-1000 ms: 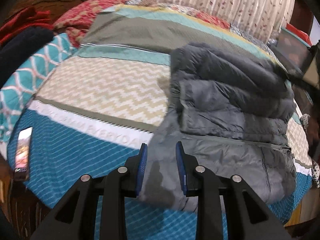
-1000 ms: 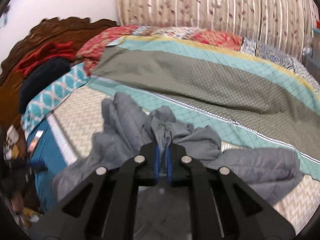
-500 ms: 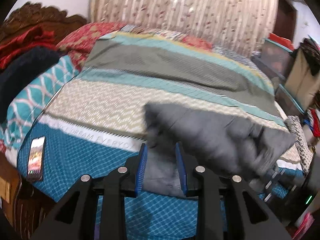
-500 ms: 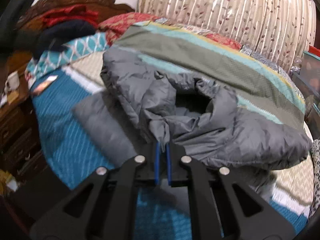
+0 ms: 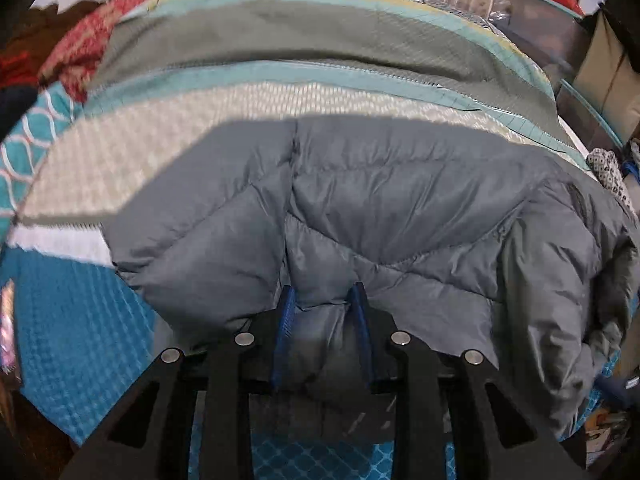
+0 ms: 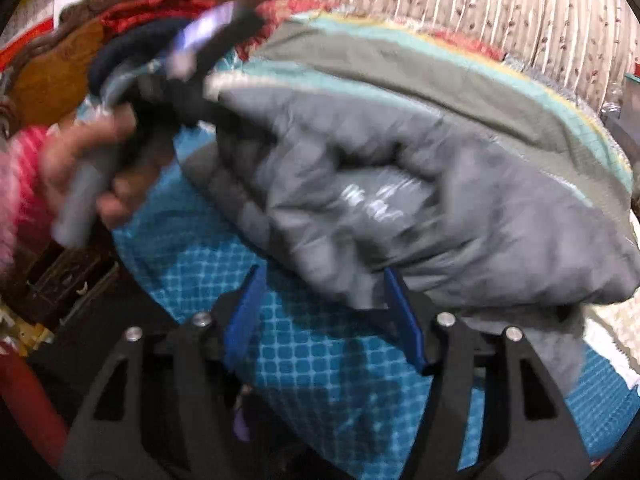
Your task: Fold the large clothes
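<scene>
A grey puffer jacket [image 5: 380, 216] lies folded over on the striped bedspread [image 5: 280, 40]. In the left wrist view my left gripper [image 5: 323, 300] is open, its blue pads either side of a bulge of the jacket's near edge. In the right wrist view the jacket [image 6: 420, 184] is a thick bundle, and my right gripper [image 6: 324, 280] is wide open at its near edge, holding nothing. The left hand with the other gripper [image 6: 120, 128] shows blurred at the jacket's left end.
A carved wooden headboard [image 6: 56, 76] with red and dark clothes [image 6: 140, 12] is at the left. Pillows [image 5: 36, 128] lie at the bed's left side. A patterned curtain [image 6: 480, 12] hangs behind. Boxes and clutter [image 5: 560, 28] stand at the right. A phone [image 5: 8, 328] lies on the blue edge.
The right gripper has opened and let go of the jacket fold it carried over. The left gripper has moved up to the jacket's near edge, fabric now between its pads.
</scene>
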Motion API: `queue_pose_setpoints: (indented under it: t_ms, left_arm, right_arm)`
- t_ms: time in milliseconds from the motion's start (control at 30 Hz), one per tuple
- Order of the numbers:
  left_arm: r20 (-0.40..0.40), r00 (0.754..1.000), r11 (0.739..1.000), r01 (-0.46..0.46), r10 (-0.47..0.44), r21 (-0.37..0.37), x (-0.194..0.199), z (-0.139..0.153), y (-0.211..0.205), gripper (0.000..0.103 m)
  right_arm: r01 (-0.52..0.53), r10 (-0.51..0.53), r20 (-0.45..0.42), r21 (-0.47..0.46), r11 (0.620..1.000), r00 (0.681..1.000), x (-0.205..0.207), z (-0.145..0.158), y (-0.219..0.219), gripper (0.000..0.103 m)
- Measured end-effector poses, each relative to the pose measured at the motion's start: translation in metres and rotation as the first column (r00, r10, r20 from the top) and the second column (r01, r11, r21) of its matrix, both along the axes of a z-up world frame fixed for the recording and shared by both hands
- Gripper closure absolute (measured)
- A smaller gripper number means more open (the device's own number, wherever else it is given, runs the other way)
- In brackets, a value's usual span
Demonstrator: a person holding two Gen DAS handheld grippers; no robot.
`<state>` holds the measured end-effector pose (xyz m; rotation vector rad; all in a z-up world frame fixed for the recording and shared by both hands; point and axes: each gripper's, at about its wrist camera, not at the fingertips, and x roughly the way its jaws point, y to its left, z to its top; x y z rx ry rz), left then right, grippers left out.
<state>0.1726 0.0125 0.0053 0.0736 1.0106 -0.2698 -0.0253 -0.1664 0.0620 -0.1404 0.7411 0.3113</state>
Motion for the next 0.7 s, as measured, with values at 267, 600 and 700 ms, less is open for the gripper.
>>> queue_pose_setpoints:
  t_ms: [267,600,700]
  left_arm:
    - [0.019,1.000,1.000,0.016,-0.016,-0.001,-0.013,0.001,0.010,0.052]
    - [0.036,0.999,0.998,0.035,-0.037,0.050,-0.016,-0.005,-0.001,0.052]
    - [0.038,0.998,0.997,0.043,-0.045,0.061,-0.016,-0.009,-0.003,0.051]
  right_arm:
    - [0.208,-0.224,0.177,0.106,0.972,0.958,0.023,0.071,-0.063,0.048]
    - [0.276,-0.268,-0.087,0.099,0.956,0.959,0.062,-0.040,-0.067,0.061]
    - [0.274,-0.269,-0.067,0.093,0.957,0.961,0.056,-0.064,-0.066,0.061]
